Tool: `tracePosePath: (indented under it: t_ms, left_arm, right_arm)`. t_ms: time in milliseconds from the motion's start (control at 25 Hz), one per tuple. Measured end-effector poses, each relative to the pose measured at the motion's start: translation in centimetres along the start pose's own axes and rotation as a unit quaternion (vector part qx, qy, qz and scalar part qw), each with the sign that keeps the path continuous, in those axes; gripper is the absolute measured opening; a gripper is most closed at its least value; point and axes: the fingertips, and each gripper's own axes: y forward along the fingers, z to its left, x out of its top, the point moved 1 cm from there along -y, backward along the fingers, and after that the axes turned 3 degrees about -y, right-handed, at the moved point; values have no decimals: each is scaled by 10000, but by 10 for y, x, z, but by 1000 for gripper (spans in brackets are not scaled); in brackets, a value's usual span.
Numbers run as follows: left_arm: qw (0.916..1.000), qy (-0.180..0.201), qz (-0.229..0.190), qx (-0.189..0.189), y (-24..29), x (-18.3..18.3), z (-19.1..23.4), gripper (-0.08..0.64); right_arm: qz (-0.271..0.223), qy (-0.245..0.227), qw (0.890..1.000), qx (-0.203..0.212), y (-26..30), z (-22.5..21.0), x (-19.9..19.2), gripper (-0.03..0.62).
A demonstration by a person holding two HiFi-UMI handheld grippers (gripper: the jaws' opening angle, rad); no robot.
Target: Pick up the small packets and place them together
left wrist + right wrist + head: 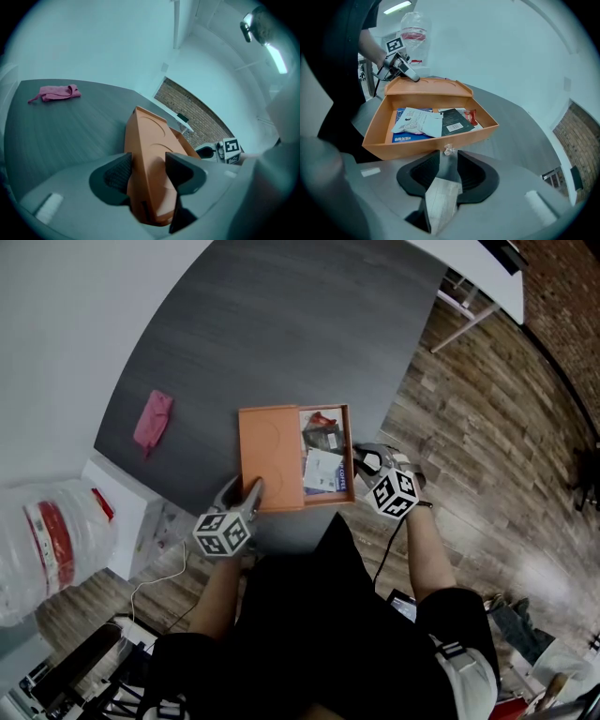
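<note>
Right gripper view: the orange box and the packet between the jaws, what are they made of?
Box: likely cardboard or thin board, matte orange; the walls are thin and flat with sharp folded corners. Packet: probably plastic film, pale and translucent, crinkled, with a clear crimped tip.
</note>
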Motion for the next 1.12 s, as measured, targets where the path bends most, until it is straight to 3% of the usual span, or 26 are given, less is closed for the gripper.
tracePosePath:
  t_ms: [80, 400, 600, 720, 840, 1120]
  left_arm:
    - [10000, 36, 26, 13, 1, 0, 0, 221]
    - [9997, 210, -114, -10, 5, 3, -4, 216]
    - [9988, 321, -359, -90, 2, 16, -11, 199]
    - [9984, 332, -435, -133, -2, 18, -15, 193]
    - [9983, 314, -465, -149, -8, 17, -15, 190]
    - [9986, 147, -505, -37, -28, 9, -5, 186]
  right_arm:
    - [-34, 198, 9998, 13, -7, -2, -2, 147]
    - [-211, 381, 9973, -598, -47, -27, 16, 141]
    - [-463, 181, 9977, -465, -52, -21, 51, 141]
    - [-357, -363, 9987, -15, -38, -2, 66, 144]
    - [28, -1206, 9912, 551, -21, 18, 68, 161]
    - [786, -2974, 9392, 1524, -4, 40, 57, 198]
